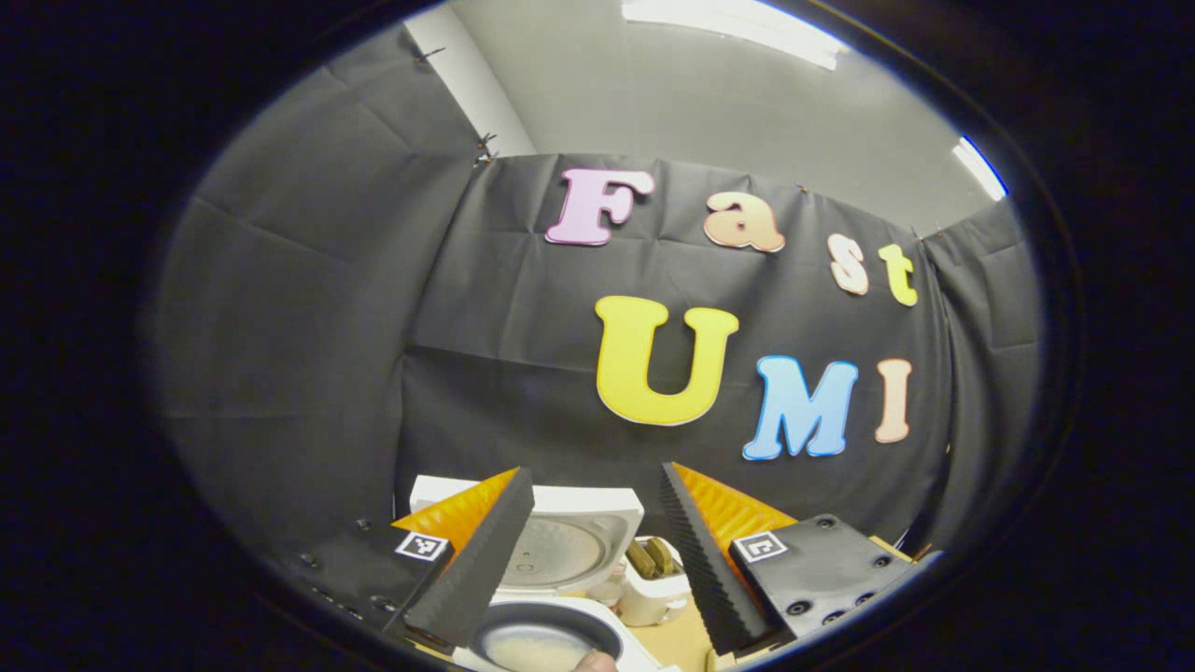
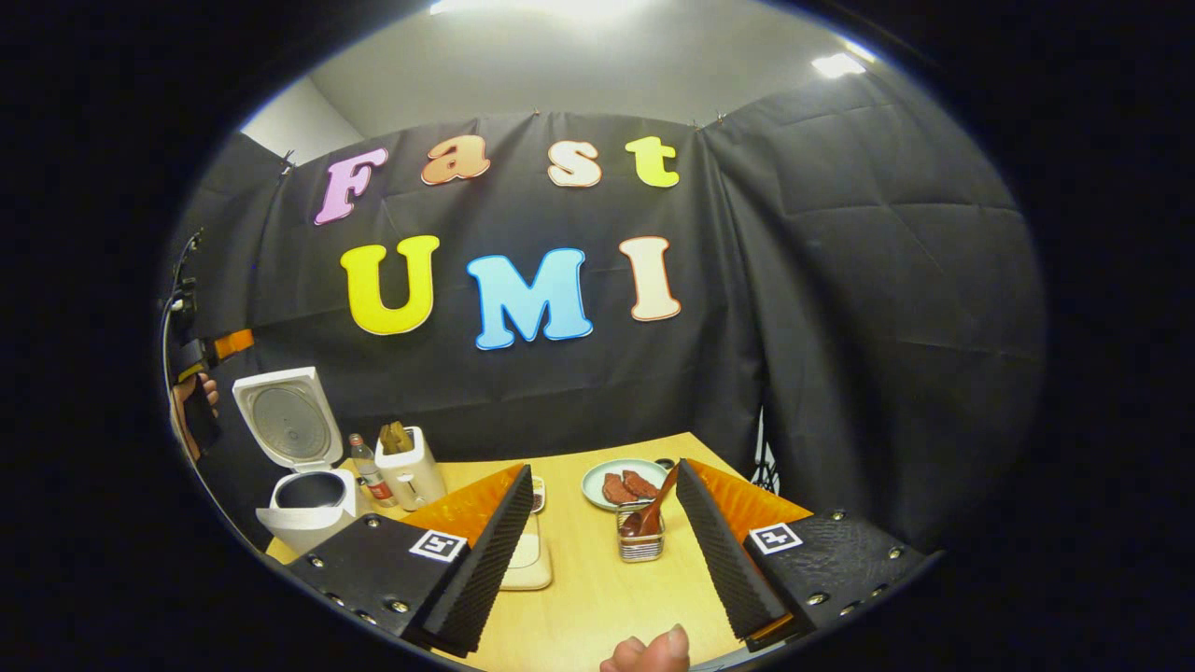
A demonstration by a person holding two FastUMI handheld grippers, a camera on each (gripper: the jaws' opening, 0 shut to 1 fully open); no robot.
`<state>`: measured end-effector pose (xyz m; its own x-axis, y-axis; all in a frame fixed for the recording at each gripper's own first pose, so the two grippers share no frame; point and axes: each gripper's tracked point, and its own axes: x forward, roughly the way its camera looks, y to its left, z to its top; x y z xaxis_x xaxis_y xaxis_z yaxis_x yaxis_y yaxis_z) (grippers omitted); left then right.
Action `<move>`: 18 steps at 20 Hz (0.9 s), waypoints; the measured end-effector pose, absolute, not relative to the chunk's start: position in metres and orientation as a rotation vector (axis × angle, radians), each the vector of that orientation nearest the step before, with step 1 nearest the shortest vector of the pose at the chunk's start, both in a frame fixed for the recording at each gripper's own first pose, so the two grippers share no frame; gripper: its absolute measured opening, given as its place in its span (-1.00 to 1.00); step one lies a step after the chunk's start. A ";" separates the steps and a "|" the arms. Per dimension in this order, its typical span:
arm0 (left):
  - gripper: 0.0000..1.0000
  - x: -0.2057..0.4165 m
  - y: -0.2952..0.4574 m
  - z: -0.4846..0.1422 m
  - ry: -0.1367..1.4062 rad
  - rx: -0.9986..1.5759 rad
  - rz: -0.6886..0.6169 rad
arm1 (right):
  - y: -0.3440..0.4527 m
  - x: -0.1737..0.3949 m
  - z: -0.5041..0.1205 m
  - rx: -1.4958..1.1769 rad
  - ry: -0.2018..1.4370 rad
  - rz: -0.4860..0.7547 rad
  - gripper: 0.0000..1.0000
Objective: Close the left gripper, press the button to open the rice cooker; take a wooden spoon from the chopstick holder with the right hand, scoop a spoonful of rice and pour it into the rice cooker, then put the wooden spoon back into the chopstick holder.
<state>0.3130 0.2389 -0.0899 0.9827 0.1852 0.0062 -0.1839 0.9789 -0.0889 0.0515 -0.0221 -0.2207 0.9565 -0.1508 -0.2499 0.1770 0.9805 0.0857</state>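
The rice cooker [image 2: 303,467] stands at the bench's [image 2: 597,579] far left with its lid up, rice showing in the pot [image 1: 540,644]. The wooden spoon [image 2: 651,511] leans in the wire holder [image 2: 640,544] mid-bench, near a plate [image 2: 624,483]. The right gripper [image 2: 602,551] has its fingers spread wide, empty, holder between them farther off. The left gripper [image 1: 588,560] hangs above the cooker, fingers wide apart, empty.

rice cooker [image 1: 551,597] base cut off (lower edge)
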 end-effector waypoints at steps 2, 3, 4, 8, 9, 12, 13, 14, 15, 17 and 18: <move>0.79 0.340 0.258 -0.088 -0.016 -0.114 0.221 | -0.003 0.046 -0.223 0.085 0.271 -0.139 0.89; 1.00 0.356 0.268 -0.089 -0.007 -0.123 0.238 | 0.006 0.043 -0.222 0.074 0.272 -0.132 0.89; 0.93 0.371 0.277 -0.092 0.010 -0.127 0.258 | 0.012 0.041 -0.221 0.070 0.274 -0.128 0.89; 0.84 0.425 0.308 -0.129 0.128 -0.089 0.332 | 0.037 0.037 -0.222 0.055 0.293 -0.090 0.89; 0.79 0.432 0.313 -0.134 0.142 -0.072 0.344 | 0.042 0.038 -0.221 0.052 0.299 -0.080 0.89; 1.00 0.447 0.319 -0.156 0.189 0.013 0.369 | 0.053 0.041 -0.210 0.055 0.294 -0.058 0.89; 1.00 0.450 0.319 -0.166 0.218 0.031 0.372 | 0.058 0.043 -0.209 0.056 0.290 -0.049 0.89; 1.00 0.453 0.320 -0.178 0.266 0.039 0.372 | 0.061 0.043 -0.209 0.047 0.292 -0.040 0.89; 1.00 0.451 0.325 -0.178 0.267 0.084 0.397 | 0.063 0.043 -0.211 0.035 0.299 -0.033 0.89; 0.86 0.458 0.323 -0.177 0.247 0.088 0.388 | 0.068 0.039 -0.217 0.020 0.326 -0.009 0.89; 0.89 0.459 0.322 -0.175 0.256 0.087 0.386 | 0.069 0.039 -0.219 0.024 0.333 -0.005 0.89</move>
<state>0.4588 0.3222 -0.1755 0.8949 0.3824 -0.2302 -0.3606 0.9233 0.1320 0.0386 0.0689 -0.2186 0.9452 -0.0010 -0.3265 0.0090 0.9997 0.0229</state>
